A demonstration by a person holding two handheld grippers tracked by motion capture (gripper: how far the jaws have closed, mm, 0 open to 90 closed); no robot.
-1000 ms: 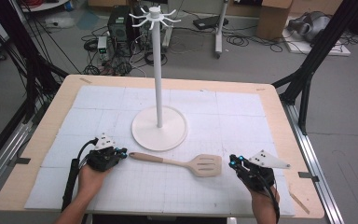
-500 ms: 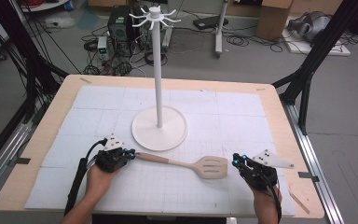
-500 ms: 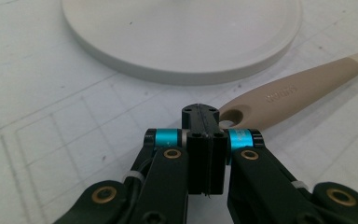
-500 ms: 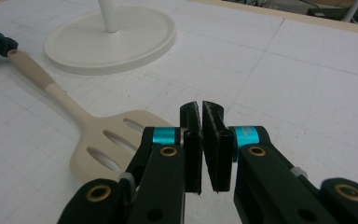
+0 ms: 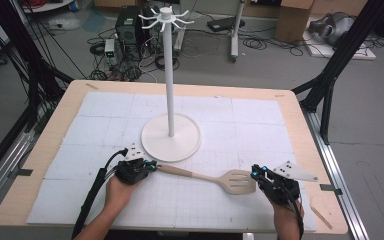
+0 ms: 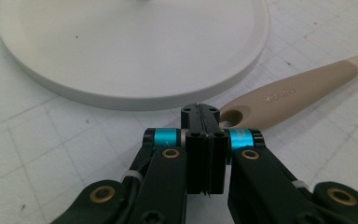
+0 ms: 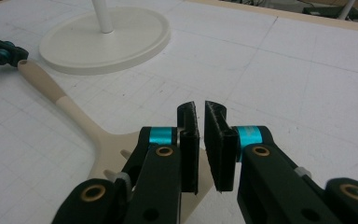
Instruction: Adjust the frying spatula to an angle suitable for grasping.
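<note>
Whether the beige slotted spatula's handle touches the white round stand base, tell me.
Apart. The left gripper view shows a strip of gridded mat between the handle and the base.

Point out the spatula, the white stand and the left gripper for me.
spatula (image 5: 207, 177), high view, on the middle of its handle.
white stand (image 5: 170, 80), high view, on its upright pole.
left gripper (image 6: 204, 122), left gripper view, at its closed jaw tips.

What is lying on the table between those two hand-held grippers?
A slotted spatula lies between the left hand-held gripper and the right hand-held gripper, its handle end at the left one, as the high view shows.
</note>
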